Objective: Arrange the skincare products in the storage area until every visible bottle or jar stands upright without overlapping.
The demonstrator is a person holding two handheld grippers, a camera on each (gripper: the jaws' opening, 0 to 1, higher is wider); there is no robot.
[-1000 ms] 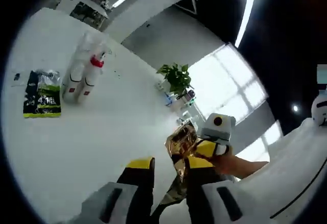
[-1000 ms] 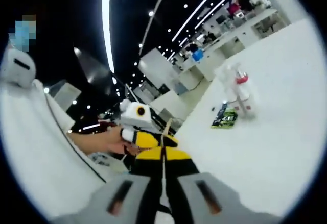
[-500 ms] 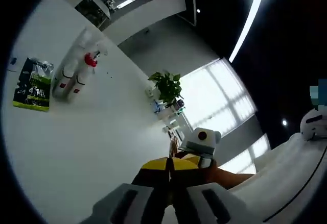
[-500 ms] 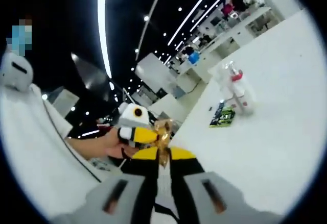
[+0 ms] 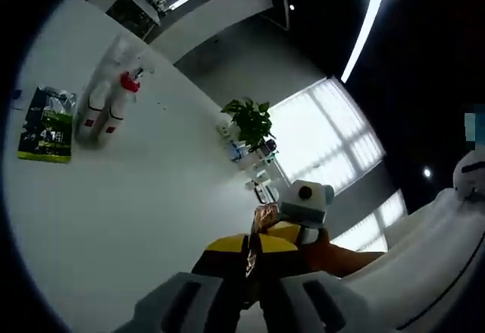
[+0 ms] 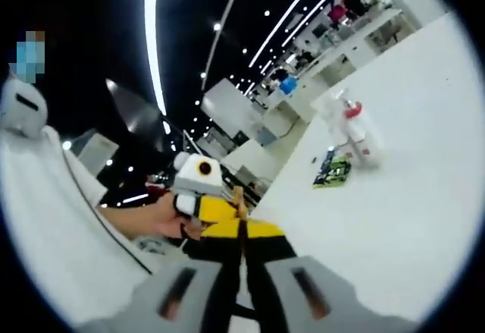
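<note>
In the left gripper view, the left gripper (image 5: 250,253) was seen with its yellow-tipped fingers (image 5: 227,248) clenched on a thin gold foil packet (image 5: 263,219), whose crumpled top stood out just beyond the tips. The right gripper (image 5: 292,234) was seen touching it from the right, held in a hand (image 5: 333,248); it seemed to be pinching the same packet, though the contact was partly hidden.

In the right gripper view, the right gripper (image 6: 242,230) was shown with its fingers (image 6: 265,230) pressed together on a thin strip, most likely the packet's edge (image 6: 239,196), and the left gripper (image 6: 212,208) was seen just to its left.

Both grippers were held above the near edge of the white counter (image 5: 136,196). Far across the counter, well apart from the grippers, two clear bottles (image 5: 106,105) with white bases were seen side by side, one with a red pump (image 5: 130,84). Whether they stood or lay could not be told. Just beside them a green and black pack (image 5: 47,124) lay flat. A potted plant (image 5: 248,120) was seen by the windows beyond the counter.
</note>
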